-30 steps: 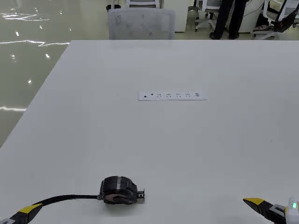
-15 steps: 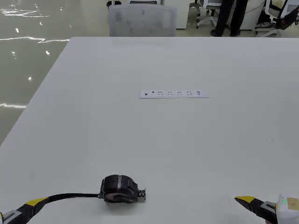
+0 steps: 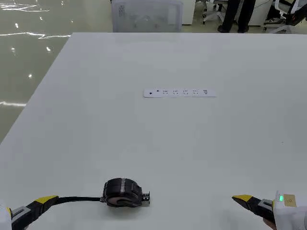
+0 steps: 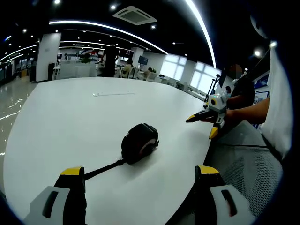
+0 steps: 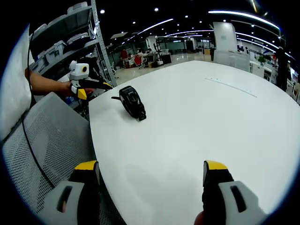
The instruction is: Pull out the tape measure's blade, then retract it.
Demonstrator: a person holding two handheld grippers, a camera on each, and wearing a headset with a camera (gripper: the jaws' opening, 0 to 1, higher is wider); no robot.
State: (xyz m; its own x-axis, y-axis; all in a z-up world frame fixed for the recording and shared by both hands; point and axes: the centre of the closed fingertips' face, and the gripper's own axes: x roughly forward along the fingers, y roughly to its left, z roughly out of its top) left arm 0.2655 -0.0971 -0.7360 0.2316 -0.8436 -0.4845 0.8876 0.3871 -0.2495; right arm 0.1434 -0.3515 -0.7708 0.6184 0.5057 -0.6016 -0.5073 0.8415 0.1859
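Hiding its blade: tape measure [image 3: 123, 192].

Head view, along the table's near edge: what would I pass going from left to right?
The left gripper → black strap → tape measure → right gripper.

Tape measure [image 3: 123, 192] matt blk plastic, table [image 3: 192, 143] smooth white, floor [image 3: 29, 62] v. glossy.
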